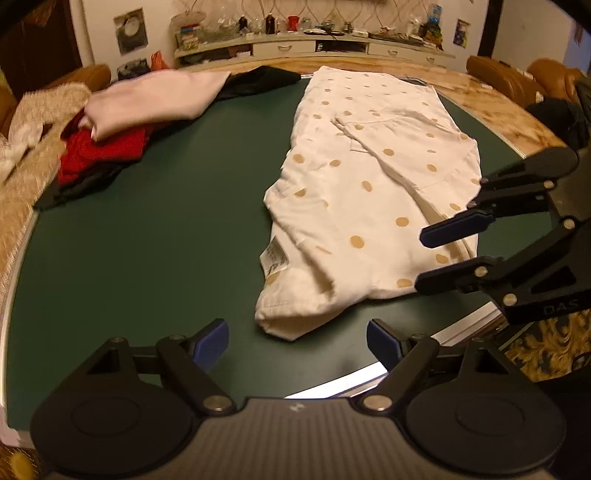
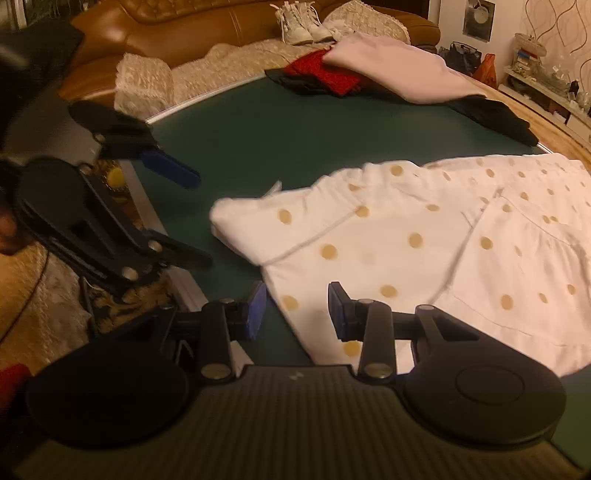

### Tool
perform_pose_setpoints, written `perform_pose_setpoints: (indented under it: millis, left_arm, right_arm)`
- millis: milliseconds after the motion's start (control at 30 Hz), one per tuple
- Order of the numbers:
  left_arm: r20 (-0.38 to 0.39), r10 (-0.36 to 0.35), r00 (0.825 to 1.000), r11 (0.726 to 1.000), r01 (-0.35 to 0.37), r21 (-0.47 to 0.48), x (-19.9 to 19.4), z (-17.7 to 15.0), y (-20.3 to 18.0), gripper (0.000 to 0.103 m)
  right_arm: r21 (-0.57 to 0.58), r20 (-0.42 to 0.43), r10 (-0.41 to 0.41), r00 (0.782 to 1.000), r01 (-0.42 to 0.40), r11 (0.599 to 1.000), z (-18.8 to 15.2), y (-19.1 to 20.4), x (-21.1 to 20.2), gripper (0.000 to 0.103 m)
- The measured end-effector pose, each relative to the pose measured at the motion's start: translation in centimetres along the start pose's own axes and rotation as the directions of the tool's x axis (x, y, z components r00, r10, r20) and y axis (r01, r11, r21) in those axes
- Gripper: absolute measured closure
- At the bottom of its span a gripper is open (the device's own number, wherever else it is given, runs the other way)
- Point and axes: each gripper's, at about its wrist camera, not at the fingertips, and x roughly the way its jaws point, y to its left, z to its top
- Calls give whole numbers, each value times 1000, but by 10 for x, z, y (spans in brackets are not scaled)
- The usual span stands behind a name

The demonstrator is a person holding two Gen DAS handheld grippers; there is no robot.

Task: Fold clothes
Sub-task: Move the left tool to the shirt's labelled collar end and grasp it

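A white garment with tan polka dots [image 1: 369, 192] lies folded lengthwise on the green table [image 1: 147, 240]; it also fills the right wrist view [image 2: 424, 258]. My left gripper [image 1: 297, 343] is open and holds nothing, just short of the garment's near end. My right gripper [image 2: 297, 310] is open over the garment's near edge, with cloth lying below and between its blue pads [image 2: 258, 310]. In the left wrist view the right gripper [image 1: 421, 260] reaches in over the garment's right side. The left gripper [image 2: 202, 221] shows at the left of the right wrist view, off the cloth.
A pile of pink [image 1: 155, 99], red [image 1: 103, 151] and black [image 1: 258, 81] clothes sits at the table's far left. A brown sofa [image 2: 192, 26] with white shoes [image 2: 303, 22] stands behind it. A low cabinet [image 1: 314, 44] lines the far wall. The table's rim [image 1: 465, 332] runs near both grippers.
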Motion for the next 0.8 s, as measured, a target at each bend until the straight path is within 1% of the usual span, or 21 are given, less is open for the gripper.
perform_pose_setpoints:
  millis: [100, 267, 333, 400, 467, 533, 567, 600, 667, 767, 800]
  left_arm:
    - [-21, -21, 1000, 999, 20, -28, 6, -3, 11, 21]
    - [-7, -49, 999, 997, 48, -63, 14, -2, 25, 22]
    - [-7, -41, 999, 999, 41, -34, 19, 0, 27, 25]
    - [-22, -39, 999, 999, 39, -6, 25, 3, 28, 35]
    - [-23, -52, 998, 999, 52, 1, 28, 6, 29, 36]
    - [-16, -69, 997, 998, 69, -2, 29, 9, 31, 51]
    - [-14, -82, 997, 997, 81, -9, 29, 10, 32, 71]
    - [-14, -105, 994, 994, 104, -26, 30, 11, 34, 82]
    - [-15, -137, 990, 989, 136, -50, 29, 12, 35, 91]
    - [-3, -142, 990, 988, 142, -54, 24, 14, 31, 95]
    - [10, -157, 987, 985, 158, -68, 20, 15, 31, 96]
  right_arm:
    - [-4, 2, 8, 1000, -8, 1000, 3, 7, 1, 60]
    - [34, 4, -2, 1000, 2, 999, -2, 3, 3, 60]
    - [46, 8, -10, 1000, 10, 999, -4, 1, 3, 60]
    - [58, 11, -18, 1000, 17, 998, -6, 0, 3, 60]
    - [70, 15, -25, 1000, 24, 997, -8, -1, 3, 60]
    - [86, 18, -29, 999, 28, 996, -10, -2, 4, 60]
    - [92, 20, -31, 999, 29, 995, -11, -3, 3, 60]
    - [97, 22, -32, 999, 30, 995, -12, -3, 3, 60]
    - [107, 26, -36, 999, 33, 994, -15, -4, 2, 60]
    - [97, 17, -47, 999, 45, 994, -17, -2, 4, 60]
    - [89, 16, -53, 998, 52, 995, -18, 0, 4, 60]
